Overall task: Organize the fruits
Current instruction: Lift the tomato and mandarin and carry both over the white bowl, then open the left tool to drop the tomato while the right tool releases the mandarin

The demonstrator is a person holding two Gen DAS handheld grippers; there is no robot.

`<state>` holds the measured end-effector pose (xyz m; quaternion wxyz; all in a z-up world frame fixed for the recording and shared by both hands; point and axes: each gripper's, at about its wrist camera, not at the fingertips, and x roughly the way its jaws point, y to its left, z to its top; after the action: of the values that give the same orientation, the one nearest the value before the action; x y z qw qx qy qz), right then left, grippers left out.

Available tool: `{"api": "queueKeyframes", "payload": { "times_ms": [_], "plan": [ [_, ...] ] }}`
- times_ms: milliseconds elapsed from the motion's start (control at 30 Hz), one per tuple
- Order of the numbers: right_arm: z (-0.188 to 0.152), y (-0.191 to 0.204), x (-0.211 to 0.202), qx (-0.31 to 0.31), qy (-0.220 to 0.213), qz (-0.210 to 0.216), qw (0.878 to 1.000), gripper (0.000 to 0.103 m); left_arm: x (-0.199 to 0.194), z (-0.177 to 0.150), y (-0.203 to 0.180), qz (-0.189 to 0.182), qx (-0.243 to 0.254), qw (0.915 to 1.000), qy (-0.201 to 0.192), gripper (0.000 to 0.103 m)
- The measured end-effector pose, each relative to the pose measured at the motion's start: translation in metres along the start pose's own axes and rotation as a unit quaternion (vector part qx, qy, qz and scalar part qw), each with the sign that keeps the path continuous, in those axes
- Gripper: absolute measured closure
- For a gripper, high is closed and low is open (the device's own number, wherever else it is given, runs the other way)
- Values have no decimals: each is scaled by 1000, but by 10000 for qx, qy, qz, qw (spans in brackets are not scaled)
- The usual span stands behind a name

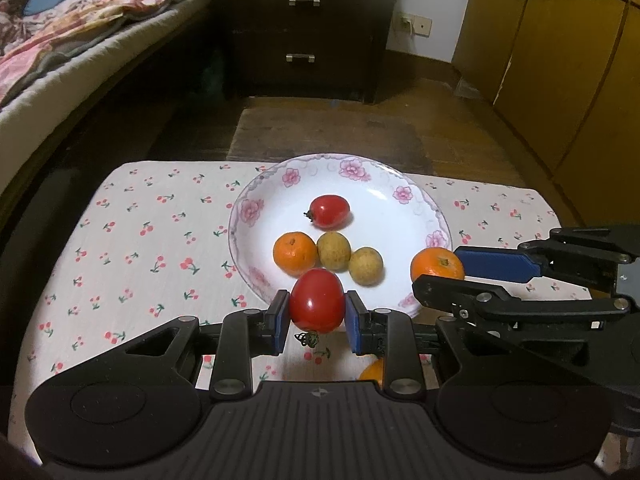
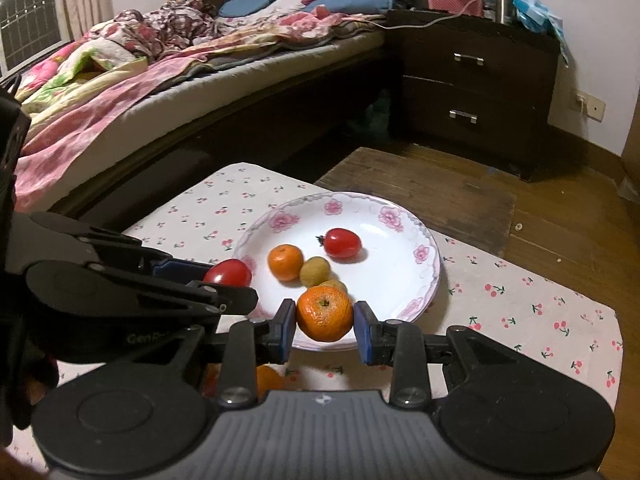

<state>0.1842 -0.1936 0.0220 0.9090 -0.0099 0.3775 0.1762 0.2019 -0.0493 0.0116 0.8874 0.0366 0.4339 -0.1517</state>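
Observation:
A white plate with pink flowers (image 1: pixel 384 184) (image 2: pixel 400 280) sits on the cherry-print cloth. In it lie a red tomato (image 1: pixel 330 211) (image 2: pixel 342 243), an orange (image 1: pixel 295 253) (image 2: pixel 285 262) and two brown-yellow round fruits (image 1: pixel 334 251) (image 1: pixel 365 266). My left gripper (image 1: pixel 317 316) is shut on a second red tomato (image 1: pixel 317 300) (image 2: pixel 228 273), held over the plate's near rim. My right gripper (image 2: pixel 325 326) is shut on a second orange (image 2: pixel 325 313) (image 1: pixel 437 265), held over the plate's near right rim.
Another orange (image 1: pixel 372 371) (image 2: pixel 268 380) lies on the cloth under the grippers, mostly hidden. A bed (image 2: pixel 160 80) stands to the left, a dark nightstand (image 2: pixel 476 92) behind, and wooden cabinets (image 1: pixel 560 60) to the right. The table's far edge is just past the plate.

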Motion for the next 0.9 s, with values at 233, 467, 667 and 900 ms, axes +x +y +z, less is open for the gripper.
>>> {"api": "queueKeyframes", "payload": {
  "times_ms": [233, 467, 667, 900],
  "plan": [
    [3, -6, 10, 54, 43, -45, 10000, 65, 10, 4, 1, -17, -31, 10000, 42, 67],
    [2, -7, 21, 59, 137, -36, 9999, 65, 19, 4, 4, -3, -57, 9999, 113, 68],
    [0, -11, 28, 98, 235, -59, 9997, 65, 23, 5, 2, -24, -25, 9999, 137, 68],
    [0, -16, 35, 159, 254, -27, 9995, 64, 29, 6, 4, -73, -99, 9997, 189, 68]
  ]
}}
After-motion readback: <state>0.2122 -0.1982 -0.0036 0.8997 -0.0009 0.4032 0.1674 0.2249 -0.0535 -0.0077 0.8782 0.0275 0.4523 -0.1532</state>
